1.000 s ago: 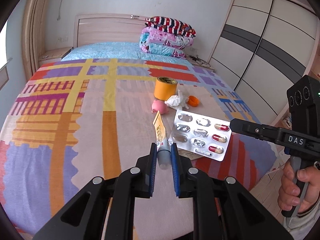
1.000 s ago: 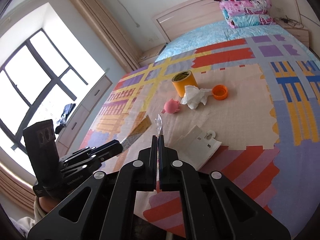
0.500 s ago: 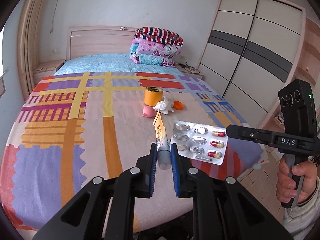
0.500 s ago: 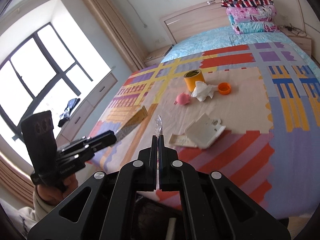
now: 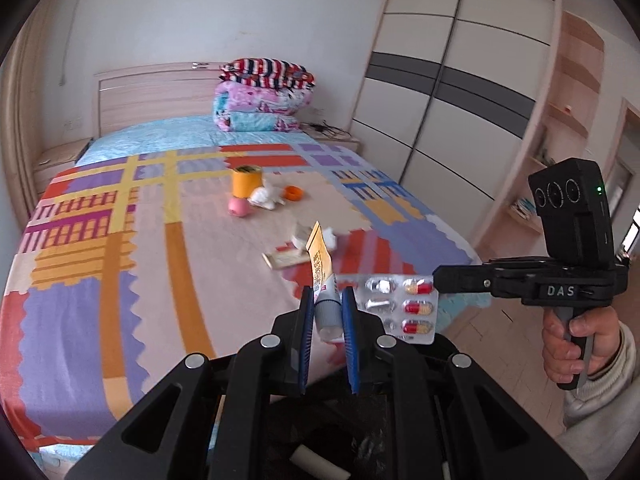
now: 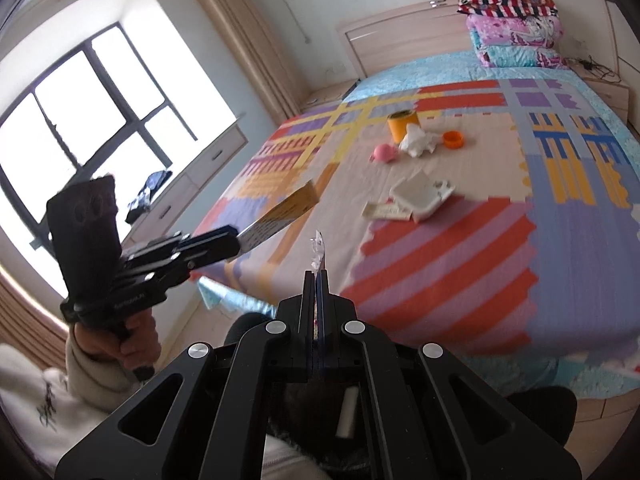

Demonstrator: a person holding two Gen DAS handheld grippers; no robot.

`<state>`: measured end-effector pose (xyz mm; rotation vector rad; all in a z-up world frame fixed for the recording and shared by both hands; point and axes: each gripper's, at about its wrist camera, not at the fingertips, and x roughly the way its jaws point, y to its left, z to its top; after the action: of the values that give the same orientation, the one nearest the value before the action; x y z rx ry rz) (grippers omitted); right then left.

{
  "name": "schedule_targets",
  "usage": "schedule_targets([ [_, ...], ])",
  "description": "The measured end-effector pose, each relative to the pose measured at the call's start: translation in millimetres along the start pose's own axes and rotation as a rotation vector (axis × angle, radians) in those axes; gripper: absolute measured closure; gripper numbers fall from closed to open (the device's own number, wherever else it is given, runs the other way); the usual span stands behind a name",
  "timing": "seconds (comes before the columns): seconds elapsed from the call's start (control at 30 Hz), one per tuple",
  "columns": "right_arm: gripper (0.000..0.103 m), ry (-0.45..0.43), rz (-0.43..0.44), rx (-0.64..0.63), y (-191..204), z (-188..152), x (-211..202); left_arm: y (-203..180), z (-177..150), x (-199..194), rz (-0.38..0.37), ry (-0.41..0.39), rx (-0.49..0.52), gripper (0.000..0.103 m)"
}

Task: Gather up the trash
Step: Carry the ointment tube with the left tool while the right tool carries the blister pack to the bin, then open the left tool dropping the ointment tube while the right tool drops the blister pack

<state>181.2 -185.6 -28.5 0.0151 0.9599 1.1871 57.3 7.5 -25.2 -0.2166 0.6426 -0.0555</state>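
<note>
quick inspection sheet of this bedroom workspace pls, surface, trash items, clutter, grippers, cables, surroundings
surface: bed with patchwork cover.
job's things: ointment tube and pill blister pack lifted; on bed, tissue, orange cap, tape roll, pink ball, white packaging.
clutter: folded quilts.
grippers: left gripper shut on the tube; right gripper shut on the pack.
cables: some on nightstand.
surroundings: wardrobe, window.

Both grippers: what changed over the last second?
Both pulled back from the bed, so its foot edge and the floor now show. Left gripper stays shut on the tube, right gripper on the pill blister pack. The trash left on the bed hasn't moved.
</note>
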Motion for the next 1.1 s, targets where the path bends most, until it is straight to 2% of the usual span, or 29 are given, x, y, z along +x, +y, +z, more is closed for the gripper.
schedule_targets([
  [0.23, 0.101, 0.041, 0.015, 0.023, 1.0, -28.3, -5.5, -7.7, -26.0, -1.4, -0.072, 0.048, -0.013, 0.089],
  [0.33, 0.101, 0.064, 0.013, 0.035, -0.7, -38.6, -4.3, -15.7, -39.5, -1.7, -0.101, 0.091, 0.022, 0.089],
  [0.5, 0.101, 0.144, 0.011, 0.072, -9.4, -64.6, 8.7, -27.5, -63.2, 3.5, -0.118, 0.166, 0.069, 0.089],
  [0.67, 0.101, 0.228, -0.001, 0.108, -23.2, -90.2, 30.3, -26.9, -90.2, 21.9, -0.152, 0.256, 0.054, 0.089],
  [0.9, 0.101, 0.296, -0.039, 0.109, -28.8, -115.5, 52.1, -8.1, -128.8, 59.7, -0.098, 0.389, 0.005, 0.089],
  [1.1, 0.101, 0.323, -0.073, 0.127, -36.2, -124.2, 71.0, -3.3, -145.7, 78.6, -0.076, 0.441, -0.017, 0.089],
])
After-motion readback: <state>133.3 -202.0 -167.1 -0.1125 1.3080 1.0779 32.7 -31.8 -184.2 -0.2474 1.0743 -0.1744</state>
